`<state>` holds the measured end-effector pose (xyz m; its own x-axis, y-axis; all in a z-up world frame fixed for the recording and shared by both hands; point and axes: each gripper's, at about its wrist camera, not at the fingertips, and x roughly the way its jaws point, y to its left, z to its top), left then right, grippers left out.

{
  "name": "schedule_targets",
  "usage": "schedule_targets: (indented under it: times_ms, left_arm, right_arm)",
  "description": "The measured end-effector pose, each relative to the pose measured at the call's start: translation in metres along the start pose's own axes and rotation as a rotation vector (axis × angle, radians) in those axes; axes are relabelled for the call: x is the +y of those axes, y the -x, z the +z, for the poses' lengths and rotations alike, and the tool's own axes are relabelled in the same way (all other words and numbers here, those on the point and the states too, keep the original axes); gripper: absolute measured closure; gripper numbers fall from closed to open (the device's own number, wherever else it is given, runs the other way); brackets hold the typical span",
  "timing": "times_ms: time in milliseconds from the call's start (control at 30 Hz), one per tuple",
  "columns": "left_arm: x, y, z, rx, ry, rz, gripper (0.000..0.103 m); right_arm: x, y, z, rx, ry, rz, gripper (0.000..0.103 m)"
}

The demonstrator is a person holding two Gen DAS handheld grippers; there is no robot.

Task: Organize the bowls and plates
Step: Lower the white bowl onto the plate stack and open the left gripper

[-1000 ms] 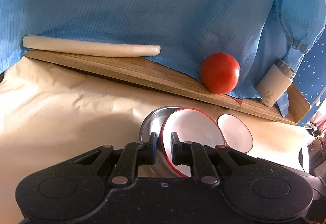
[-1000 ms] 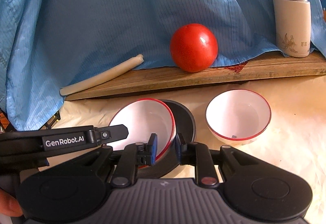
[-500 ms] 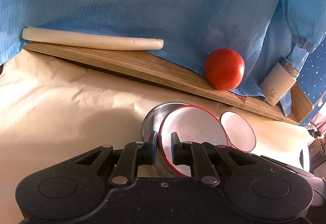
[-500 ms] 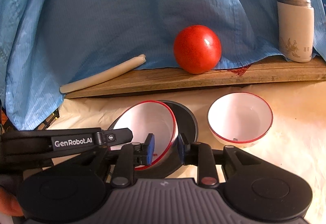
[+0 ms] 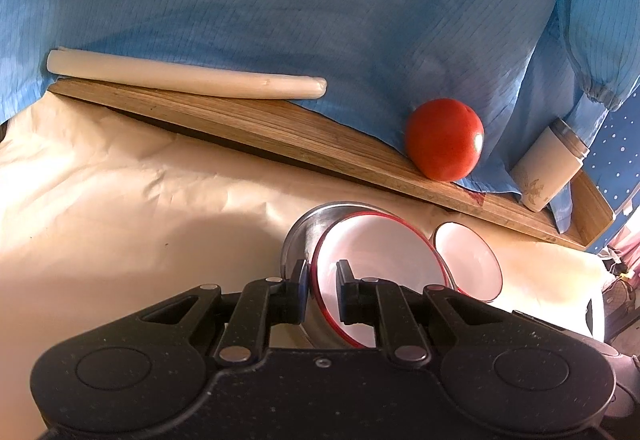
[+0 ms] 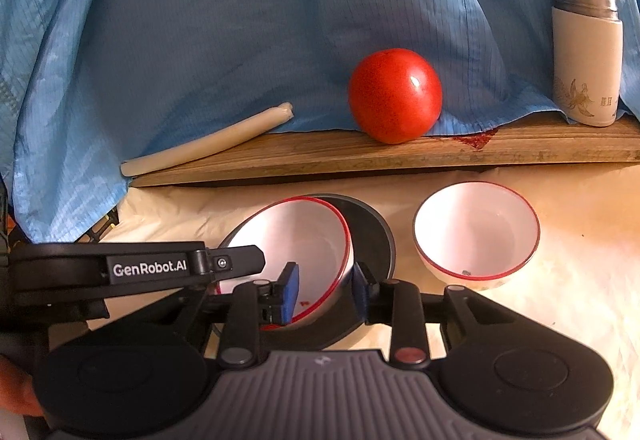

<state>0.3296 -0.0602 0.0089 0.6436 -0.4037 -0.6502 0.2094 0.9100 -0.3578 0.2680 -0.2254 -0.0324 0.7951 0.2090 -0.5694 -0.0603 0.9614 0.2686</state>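
A white bowl with a red rim [image 6: 296, 236] leans tilted inside a dark metal dish [image 6: 372, 236] on the paper-covered table. My left gripper [image 5: 322, 280] is shut on that bowl's [image 5: 380, 256] near rim; the dish [image 5: 304, 232] looks silver behind it. In the right wrist view its finger [image 6: 236, 260] reaches in from the left. My right gripper [image 6: 324, 290] straddles the bowl's right wall. Its jaws are opening, and the pads stand apart from the wall. A second red-rimmed bowl [image 6: 476, 232] sits upright to the right, seen also in the left wrist view [image 5: 468, 264].
A wooden board [image 6: 360, 156] runs along the back under a blue cloth [image 6: 240, 20]. On it lie a red tomato [image 6: 394, 96], a pale stick [image 6: 208, 140] and a cream flask [image 6: 586, 56]. Crinkled paper [image 5: 120, 220] covers the table. A hand [image 6: 12, 384] shows at the lower left.
The right gripper's jaws have spread apart off the tilted bowl's wall. The left gripper has kept its grip, and the bowl has stayed in the dish.
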Motion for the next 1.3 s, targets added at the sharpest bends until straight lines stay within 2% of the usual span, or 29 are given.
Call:
schedule_targets:
  times_ms: [233, 700, 800, 967, 1033, 1100, 1200, 1300]
  left_arm:
    - [0.002, 0.001, 0.001, 0.0, 0.024, -0.014, 0.087]
    - [0.006, 0.002, 0.0, 0.01, 0.07, -0.03, 0.087]
    - [0.006, 0.005, -0.001, 0.002, 0.076, -0.03, 0.083]
    - [0.005, 0.012, 0.0, -0.019, 0.079, -0.032, 0.077]
    - [0.005, 0.016, -0.001, -0.033, 0.079, -0.031, 0.067]
    - [0.004, 0.019, -0.001, -0.045, 0.083, -0.036, 0.058]
    - [-0.001, 0.023, -0.001, -0.067, 0.084, -0.042, 0.027]
    - [-0.008, 0.028, -0.002, -0.103, 0.078, -0.062, 0.009]
  right_arm:
    - [-0.001, 0.003, -0.001, -0.001, -0.002, 0.016, 0.065]
    - [0.002, 0.014, -0.004, -0.023, 0.018, 0.049, 0.039]
    - [0.003, 0.019, -0.005, -0.033, 0.026, 0.056, 0.033]
    - [0.003, 0.03, -0.007, -0.056, 0.03, 0.059, 0.029]
    - [0.0, 0.036, -0.009, -0.071, 0.023, 0.059, 0.027]
    - [-0.004, 0.043, -0.01, -0.089, 0.016, 0.057, 0.019]
    - [-0.013, 0.055, -0.014, -0.122, 0.0, 0.04, 0.012]
    - [-0.025, 0.067, -0.018, -0.153, -0.025, 0.006, 0.003]
